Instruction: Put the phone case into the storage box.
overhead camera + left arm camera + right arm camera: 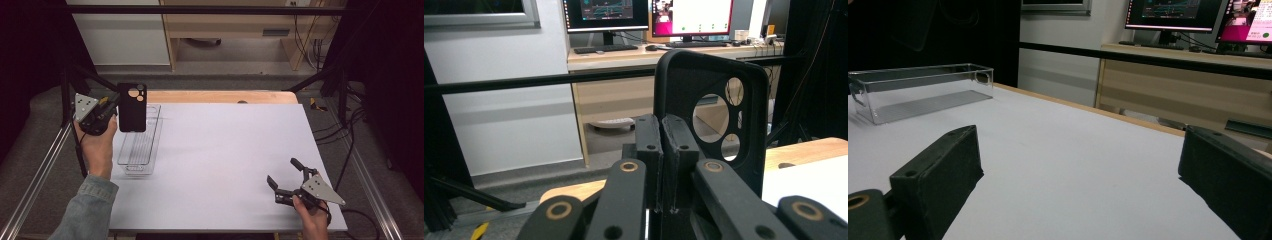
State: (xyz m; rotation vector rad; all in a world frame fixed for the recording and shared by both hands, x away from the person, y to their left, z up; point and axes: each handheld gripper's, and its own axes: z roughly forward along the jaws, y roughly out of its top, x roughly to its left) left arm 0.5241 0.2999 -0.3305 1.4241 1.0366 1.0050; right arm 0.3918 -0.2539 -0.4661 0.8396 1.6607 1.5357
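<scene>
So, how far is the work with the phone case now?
Done: the left gripper is shut on the black phone case and holds it upright above the clear tray. In hand: carrying it. Left, probably: placing it somewhere, perhaps in the tray. The right gripper rests open on the table.

A: Any room to move on my side?

B: Plenty, I see the white table [220, 165] bare through the middle. Just the clear tray [140, 150] by the left edge, with the phone case [132, 107] held upright above it.
</scene>
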